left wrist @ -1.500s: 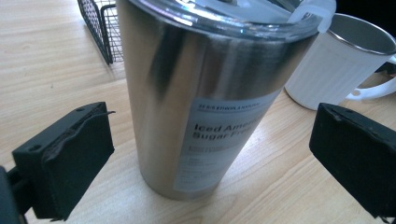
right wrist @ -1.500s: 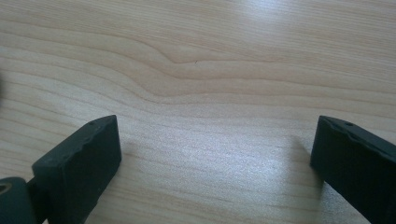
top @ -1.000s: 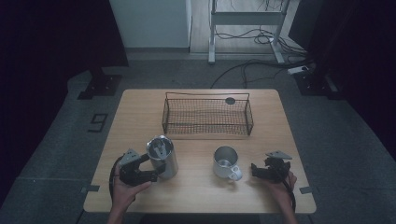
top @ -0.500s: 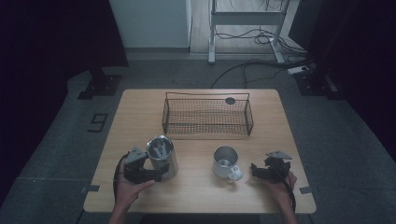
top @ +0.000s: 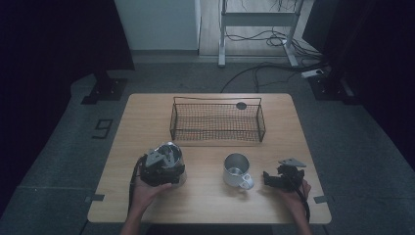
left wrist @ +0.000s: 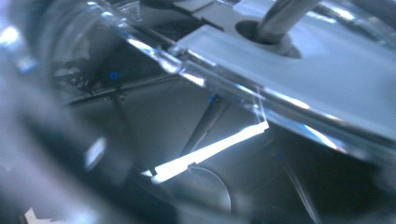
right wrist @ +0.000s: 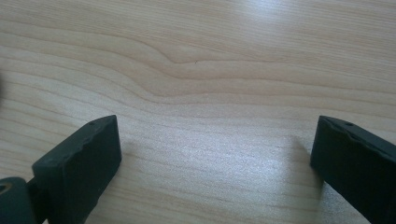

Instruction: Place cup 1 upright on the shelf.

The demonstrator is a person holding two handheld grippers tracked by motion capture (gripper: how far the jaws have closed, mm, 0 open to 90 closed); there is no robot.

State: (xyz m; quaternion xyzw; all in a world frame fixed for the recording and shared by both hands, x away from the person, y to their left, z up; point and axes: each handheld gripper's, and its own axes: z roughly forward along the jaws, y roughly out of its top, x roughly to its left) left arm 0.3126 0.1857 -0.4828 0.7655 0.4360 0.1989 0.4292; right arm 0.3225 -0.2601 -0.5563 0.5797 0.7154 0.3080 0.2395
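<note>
One legible mark: a dark numeral "9" on the grey floor, just off the left edge of the surface. No readable lettering, label or brand noted on any other item.

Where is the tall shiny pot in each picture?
High view: the shiny pot stands at the front left of the wooden table.
Left gripper view: very close and blurry, its gleaming wall runs right across the picture.
Right gripper view: bare tabletop between two black jaws.
Shared landmark: the wooden table, in the high view and the right gripper view.
</note>
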